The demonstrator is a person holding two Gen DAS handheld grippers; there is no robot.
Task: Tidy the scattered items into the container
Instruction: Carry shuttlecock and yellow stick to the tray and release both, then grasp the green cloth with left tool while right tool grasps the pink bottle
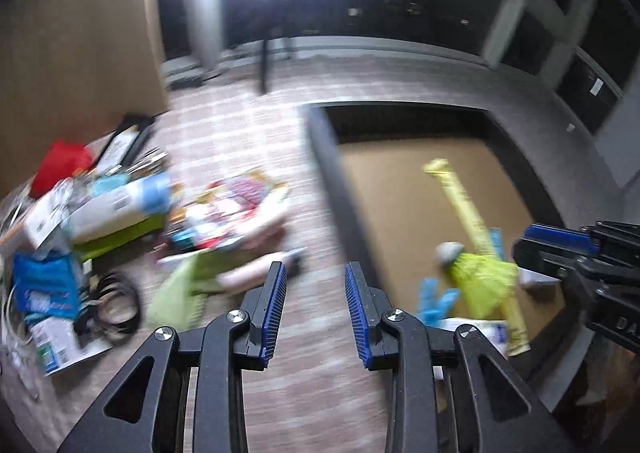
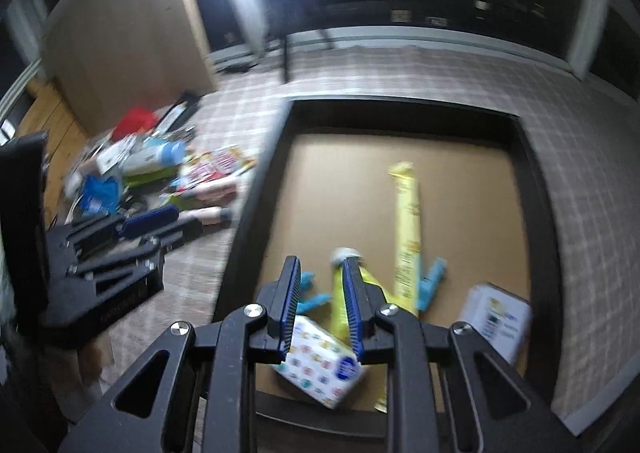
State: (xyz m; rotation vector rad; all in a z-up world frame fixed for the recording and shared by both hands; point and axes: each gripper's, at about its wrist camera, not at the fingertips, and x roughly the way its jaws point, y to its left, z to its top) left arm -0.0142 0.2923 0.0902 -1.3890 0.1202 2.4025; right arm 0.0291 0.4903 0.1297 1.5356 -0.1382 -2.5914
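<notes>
Below, both sets of jaws stand apart with nothing between the pads. Left gripper [image 1: 316,293]: blue ribbed pads parted over bare checked carpet [image 1: 256,121], just left of the container's near-left wall. Right gripper [image 2: 320,293]: jaws parted a little over the near end of the container [image 2: 256,189], pads clear of everything; a white patterned box [image 2: 320,365] lies below them on the brown floor of the container, tilted, its long axis running near-right to far-left.

Container: shallow, dark-walled, rectangular, long axis running near to far, open top. Inside, beyond the right gripper's jaws: a long yellow packet [image 2: 406,229], long axis near to far, leaning slightly left at the far end, far end near the container's middle. Beside its near end, a yellow-green bag [image 2: 340,313] with a whitish top, blue pieces [image 2: 430,281] on either side, and a white labelled box [image 2: 496,317] against the near-right wall.

Left of the container, on the carpet: the scattered pile [image 1: 120,213], blurred. Red item at far left, white and blue packets, green cloth nearest, black coiled cable [image 1: 116,305] at near left. All well apart from the container except the pink packet nearest its wall.
</notes>
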